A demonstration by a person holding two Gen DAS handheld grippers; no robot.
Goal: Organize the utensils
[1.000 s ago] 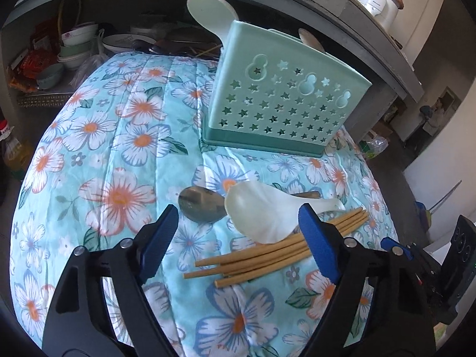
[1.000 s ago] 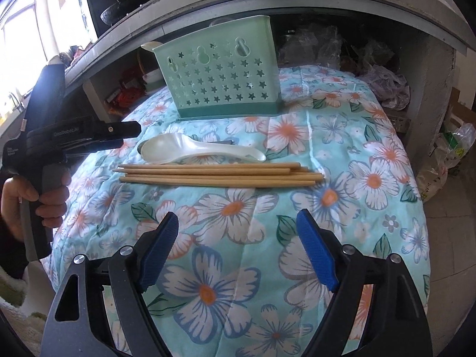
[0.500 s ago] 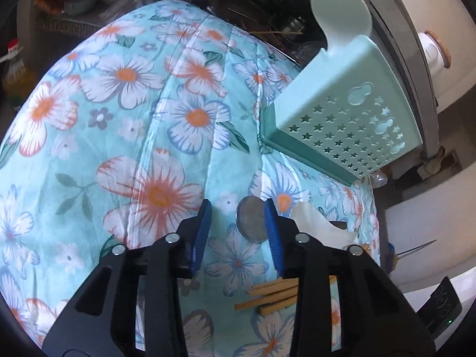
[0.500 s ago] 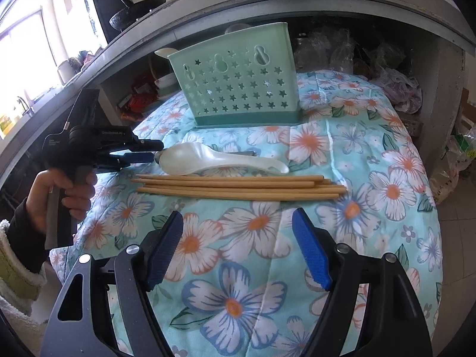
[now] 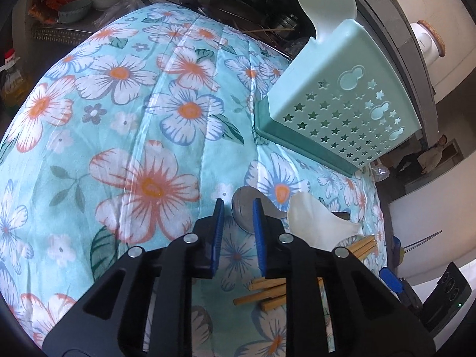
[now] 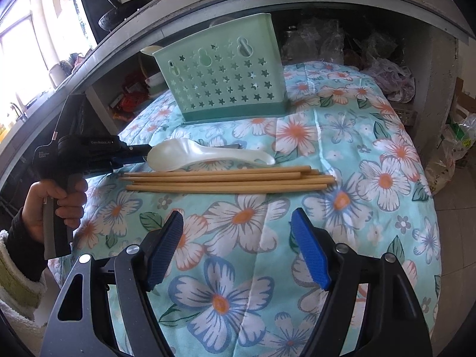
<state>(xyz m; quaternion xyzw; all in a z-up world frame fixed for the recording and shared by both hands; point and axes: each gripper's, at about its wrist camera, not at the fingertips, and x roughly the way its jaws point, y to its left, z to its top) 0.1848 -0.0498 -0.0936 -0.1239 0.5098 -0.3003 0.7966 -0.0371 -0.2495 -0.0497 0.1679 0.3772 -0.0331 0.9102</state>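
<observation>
A mint-green perforated utensil holder point(image 5: 342, 113) point(image 6: 226, 83) stands at the back of the flowered cloth, with a white spoon point(image 5: 324, 3) upright in it. Before it lie a metal spoon point(image 5: 242, 208), a white ladle spoon point(image 5: 315, 223) point(image 6: 202, 156) and several wooden chopsticks point(image 5: 267, 291) point(image 6: 229, 180). My left gripper point(image 5: 236, 205) point(image 6: 139, 153) is down at the metal spoon's bowl. Its jaws are closing, with the bowl's edge between the tips; the left pad stands off it. My right gripper point(image 6: 238, 217) hovers open over bare cloth, short of the chopsticks.
A hand point(image 6: 59, 202) holds the left gripper's handle at the table's left edge. Bowls point(image 5: 74, 9) and an oil bottle point(image 5: 12, 80) sit on the shelf behind; plastic bags point(image 6: 392, 80) lie at the back right. The cloth drops off on the right side.
My left gripper came down toward the metal spoon, rolled, and its jaws narrowed from wide open to a small gap. The right gripper stayed put.
</observation>
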